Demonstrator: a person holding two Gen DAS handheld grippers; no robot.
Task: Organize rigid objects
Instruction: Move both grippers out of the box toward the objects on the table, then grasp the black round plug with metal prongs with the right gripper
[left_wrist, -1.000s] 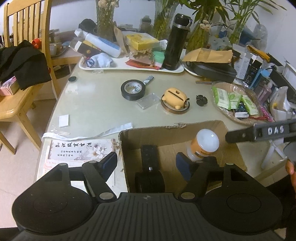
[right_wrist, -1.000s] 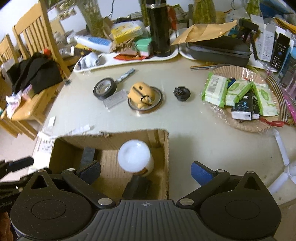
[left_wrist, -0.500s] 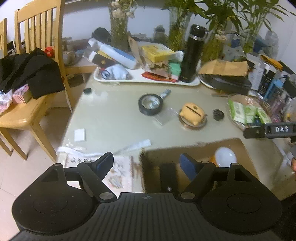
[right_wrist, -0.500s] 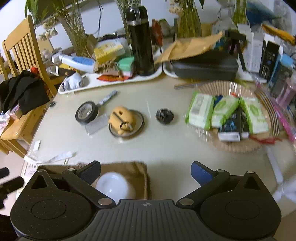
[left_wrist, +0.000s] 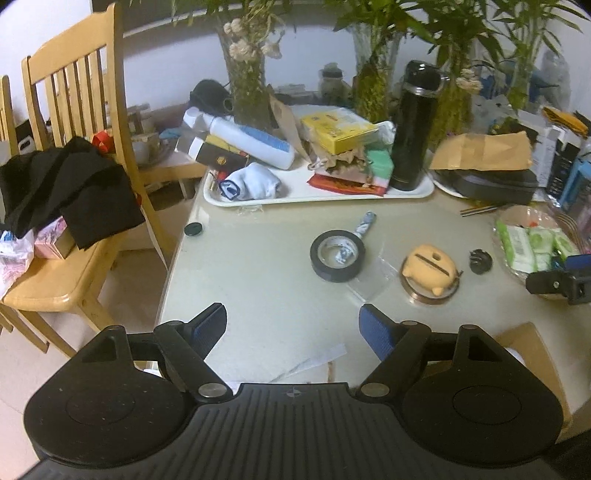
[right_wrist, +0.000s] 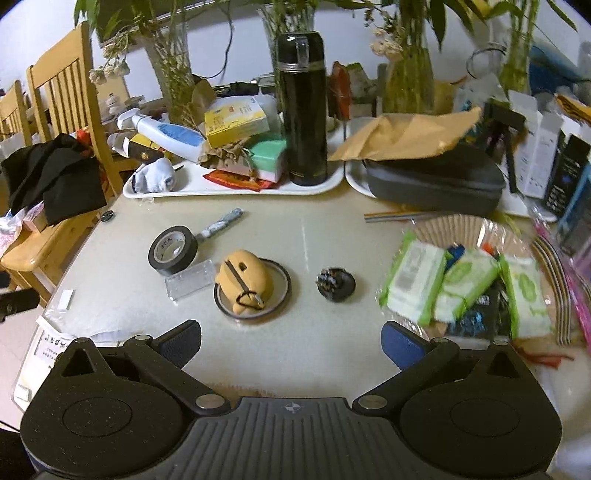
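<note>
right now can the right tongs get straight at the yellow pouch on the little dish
Probably yes. The right tongs are open, holding nothing, and the yellow pouch on its dish lies just ahead on bare table. The clear plastic case and tape roll sit off to its left, not in the path.

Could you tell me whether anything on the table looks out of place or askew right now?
Mostly clutter. The white lotion bottle lies tipped on the pile on the tray, and the yellow pig-shaped case sits on a small dish rather than stored. Nothing looks spilled or broken.
</note>
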